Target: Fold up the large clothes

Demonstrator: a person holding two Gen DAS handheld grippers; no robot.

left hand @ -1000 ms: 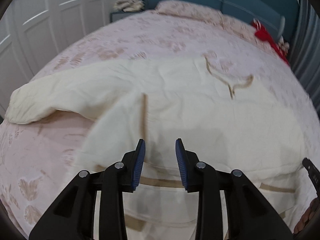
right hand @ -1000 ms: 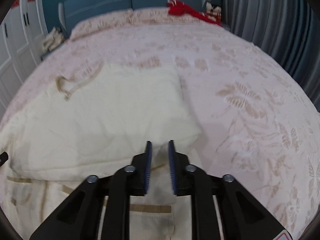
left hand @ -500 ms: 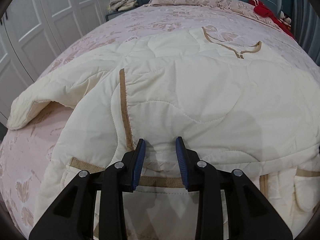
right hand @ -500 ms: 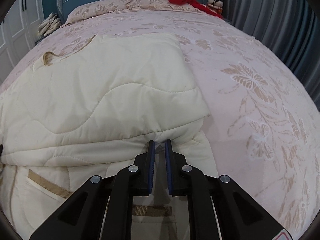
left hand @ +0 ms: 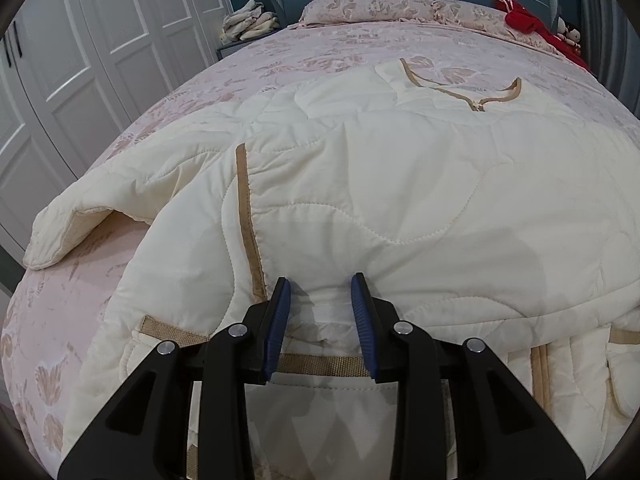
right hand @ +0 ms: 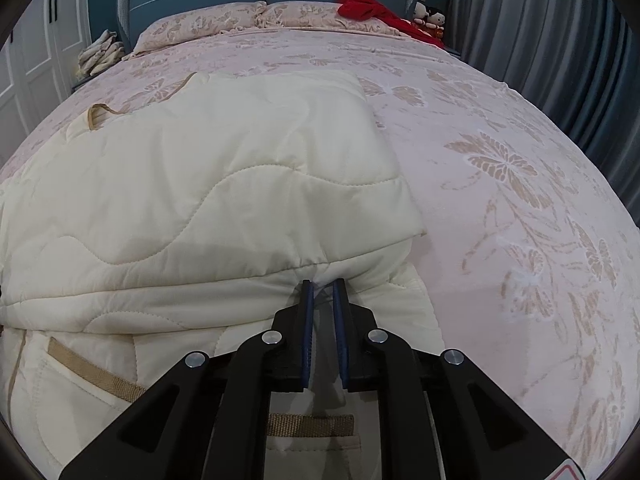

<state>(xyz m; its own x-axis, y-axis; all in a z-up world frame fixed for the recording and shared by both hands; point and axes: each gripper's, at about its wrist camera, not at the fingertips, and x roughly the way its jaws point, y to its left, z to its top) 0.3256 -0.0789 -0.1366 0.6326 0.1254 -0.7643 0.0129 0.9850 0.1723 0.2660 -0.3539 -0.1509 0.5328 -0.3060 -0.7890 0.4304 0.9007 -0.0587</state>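
Coat (left hand: 400,200): our big cream puffy coat lies flat on the pink bed (right hand: 520,140), collar toward the pillows (left hand: 368,6) and the near part folded up over the middle.

What changed: a second ago the pictures were blurry and the fold was further from us. Now the pictures are sharp, the folded edge sits right at our finger pads, and it fills more of both views.

Left gripper (left hand: 320,292): it is spread apart, with a wide gap between the blue pads. The pads (left hand: 280,316) touch the fat folded edge, one on each side of a bump of cloth, but they do not squeeze it. It points straight up the bed, low over the coat.

Right gripper (right hand: 320,292): it is nearly closed and pinches a thin bit of the fold between its pads (right hand: 306,312). The cloth puckers into little lines where we hold it. It also points up the bed, low and level.

Edges: the right side of the coat ends in a clean corner (right hand: 416,232) just past our right gripper. On the left, a sleeve (left hand: 100,208) sticks out toward the white closet doors (left hand: 80,60), its end curled up. A brown strip (left hand: 248,220) runs down to our left gripper.

Room: lots of pink bed shows to the right of the coat, near the gray curtain (right hand: 560,40). More bed shows past the collar (left hand: 460,88), up to the pillows and the red cloth (right hand: 368,10).
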